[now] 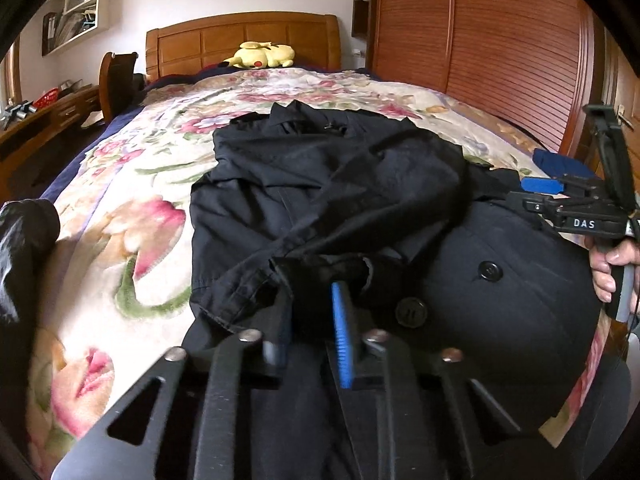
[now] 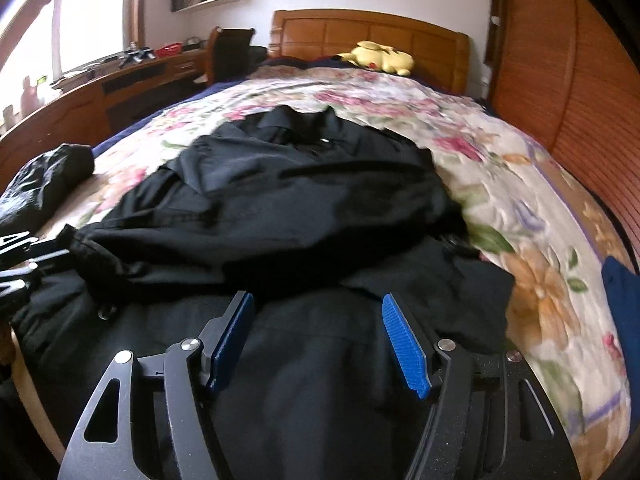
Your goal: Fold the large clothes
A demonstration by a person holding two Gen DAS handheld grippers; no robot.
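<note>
A large black coat (image 1: 328, 200) with big round buttons (image 1: 411, 312) lies partly folded on the floral bedspread (image 1: 132, 216); it also fills the right wrist view (image 2: 288, 200). My left gripper (image 1: 312, 316) is shut on a fold of the coat's fabric near its lower edge, with dark cloth between the blue pads (image 1: 342, 332). My right gripper (image 2: 316, 344) is open and empty just above the coat's near part. It also shows at the right edge of the left wrist view (image 1: 548, 172), held by a hand.
A yellow plush toy (image 1: 262, 56) lies by the wooden headboard (image 1: 240, 36). A wooden wardrobe (image 1: 500, 32) stands on the right, and a desk (image 2: 120, 76) and a chair (image 2: 230, 52) on the left. Another shiny black garment (image 2: 44, 180) lies at the bed's left edge.
</note>
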